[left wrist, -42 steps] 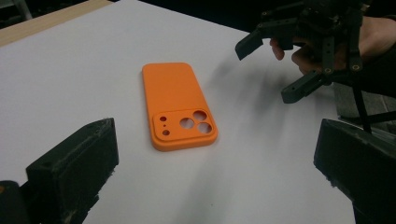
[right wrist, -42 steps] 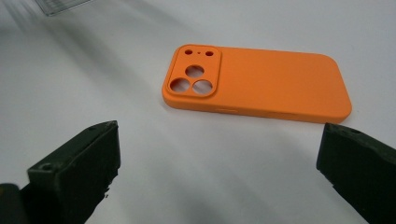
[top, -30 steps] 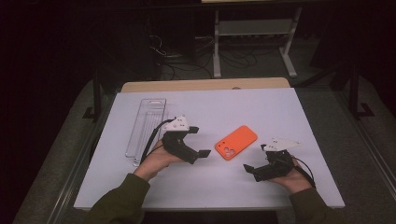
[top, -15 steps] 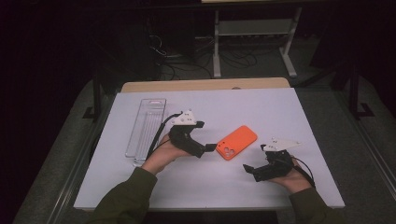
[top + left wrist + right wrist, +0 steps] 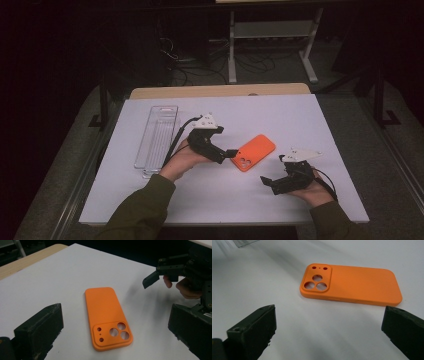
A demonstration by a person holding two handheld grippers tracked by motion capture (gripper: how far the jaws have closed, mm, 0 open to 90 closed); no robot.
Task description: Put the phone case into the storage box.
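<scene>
An orange phone case (image 5: 254,151) lies flat, back up, near the middle of the white table (image 5: 310,115). My left gripper (image 5: 229,153) is just left of it, its tips at the case's camera-hole end. In the left gripper view the case (image 5: 106,315) lies between and ahead of the wide-apart jaws of the open left gripper (image 5: 115,322). My right gripper (image 5: 266,180) rests lower right of the case, apart from it. Its own view shows the case (image 5: 357,283) ahead of the open right gripper (image 5: 329,315), with nothing between the jaws.
A long clear plastic tray (image 5: 156,134) lies at the left of the table, behind my left hand; its corner (image 5: 244,242) shows in the right gripper view. A tan board (image 5: 220,91) runs along the far edge. The right gripper (image 5: 152,280) appears beyond the case.
My left gripper has moved right and slightly away from me, up to the phone case's camera end. The right gripper and the case have stayed put.
</scene>
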